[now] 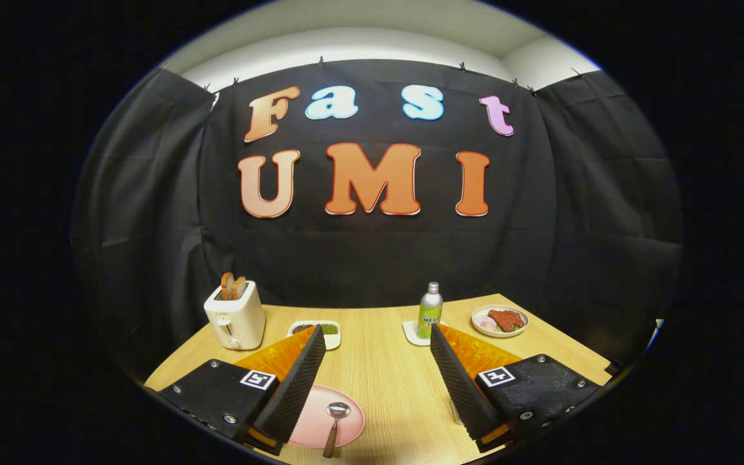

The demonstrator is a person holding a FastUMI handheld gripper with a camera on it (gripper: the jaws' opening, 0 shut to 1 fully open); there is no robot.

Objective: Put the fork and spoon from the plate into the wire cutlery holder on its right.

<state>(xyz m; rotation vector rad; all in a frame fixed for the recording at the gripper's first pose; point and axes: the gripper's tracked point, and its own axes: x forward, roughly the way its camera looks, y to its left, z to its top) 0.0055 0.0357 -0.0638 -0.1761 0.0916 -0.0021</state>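
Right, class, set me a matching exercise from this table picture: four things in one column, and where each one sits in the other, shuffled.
Things:
1. toaster
2. spoon
3. bottle
4. gripper

Places or states:
A. on a white coaster
B. open, above the table
C. at the table's far left corner, bread slices in it
D. lying on the pink plate

Pairs: 1-C, 2-D, 3-A, 4-B

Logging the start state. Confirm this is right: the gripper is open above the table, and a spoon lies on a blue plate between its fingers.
One thing is wrong: the plate is pink, not blue. The gripper view shows the spoon lying on it, with the gripper open above the table.
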